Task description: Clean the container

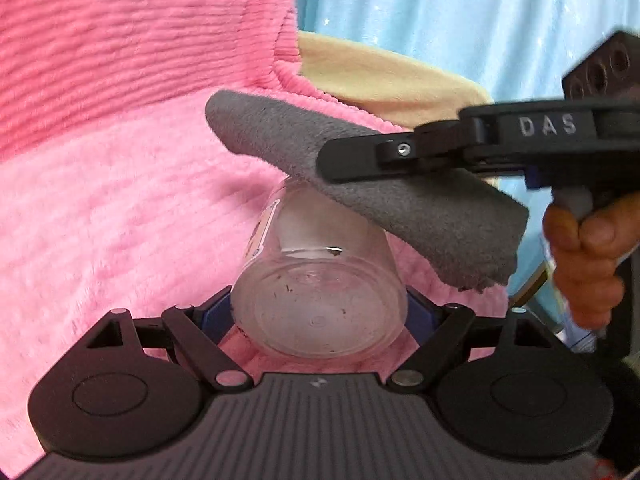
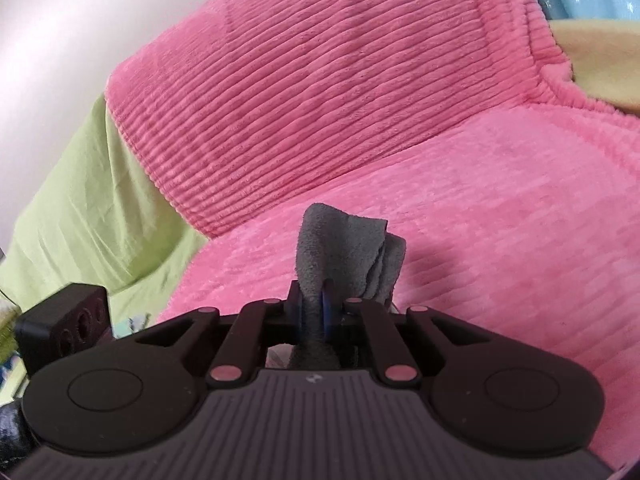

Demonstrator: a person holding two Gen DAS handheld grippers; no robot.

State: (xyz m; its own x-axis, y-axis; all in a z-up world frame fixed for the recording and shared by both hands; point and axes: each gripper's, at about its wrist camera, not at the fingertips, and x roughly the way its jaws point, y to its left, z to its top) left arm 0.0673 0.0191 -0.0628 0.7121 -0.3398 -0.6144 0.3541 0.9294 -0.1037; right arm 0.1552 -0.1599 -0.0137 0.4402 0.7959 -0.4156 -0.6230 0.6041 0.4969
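A clear glass jar (image 1: 320, 280) with dark specks on its base lies between the jaws of my left gripper (image 1: 319, 312), base toward the camera, and the jaws are shut on it. A folded grey cloth (image 1: 360, 192) rests across the far end of the jar. My right gripper (image 1: 352, 164) comes in from the right, shut on that cloth, with a hand (image 1: 588, 260) on its handle. In the right wrist view the grey cloth (image 2: 344, 256) sticks up out of my right gripper (image 2: 320, 312); the jar is hidden there.
A pink ribbed blanket (image 1: 120, 160) covers the surface below and a pink cushion (image 2: 312, 92) behind. A cream cloth (image 1: 380, 76) and light blue fabric (image 1: 460, 12) lie beyond. Green sheet (image 2: 80, 220) lies at the left in the right wrist view.
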